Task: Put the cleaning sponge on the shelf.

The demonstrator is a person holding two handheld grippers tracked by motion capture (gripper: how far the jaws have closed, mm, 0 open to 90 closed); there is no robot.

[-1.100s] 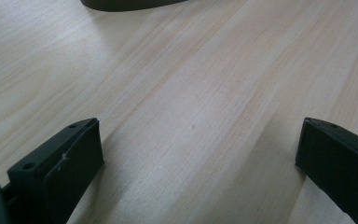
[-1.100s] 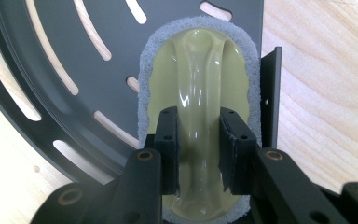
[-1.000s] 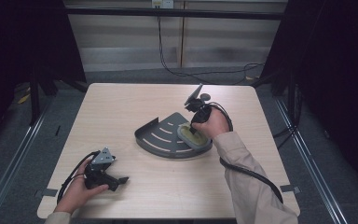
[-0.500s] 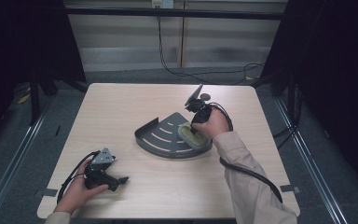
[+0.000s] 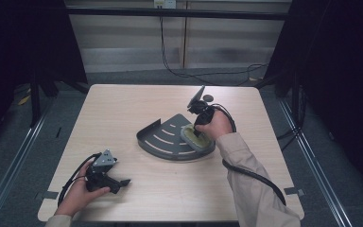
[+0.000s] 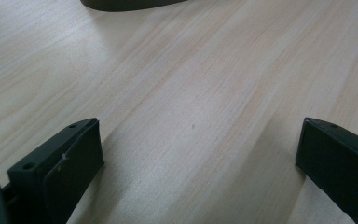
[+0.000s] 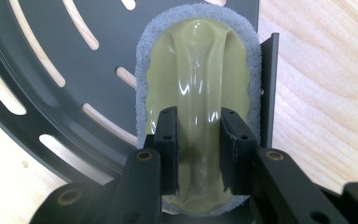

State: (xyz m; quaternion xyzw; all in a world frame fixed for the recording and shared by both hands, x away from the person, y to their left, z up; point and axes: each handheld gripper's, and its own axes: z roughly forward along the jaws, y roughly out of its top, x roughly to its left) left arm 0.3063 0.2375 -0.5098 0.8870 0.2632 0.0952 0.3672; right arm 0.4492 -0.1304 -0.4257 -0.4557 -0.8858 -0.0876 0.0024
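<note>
A dark grey slotted corner shelf (image 5: 163, 139) (image 7: 51, 74) lies flat near the middle of the wooden table. On its right part rests an oval scrubber (image 5: 194, 138) (image 7: 200, 79) with a glossy yellow-green handle and a grey scouring pad underneath. My right gripper (image 5: 198, 127) (image 7: 198, 154) points down onto it, shut on the scrubber's raised handle ridge. My left gripper (image 5: 123, 182) (image 6: 200, 158) rests on the table at the front left, in a hand, jaws wide open over bare wood.
The shelf's upright wall (image 7: 268, 84) stands just right of the scrubber. Cables trail from both grippers across the table (image 5: 123, 109). The shelf's rim (image 6: 126, 4) lies far ahead of the left jaws. Dark floor and metal rails surround the table.
</note>
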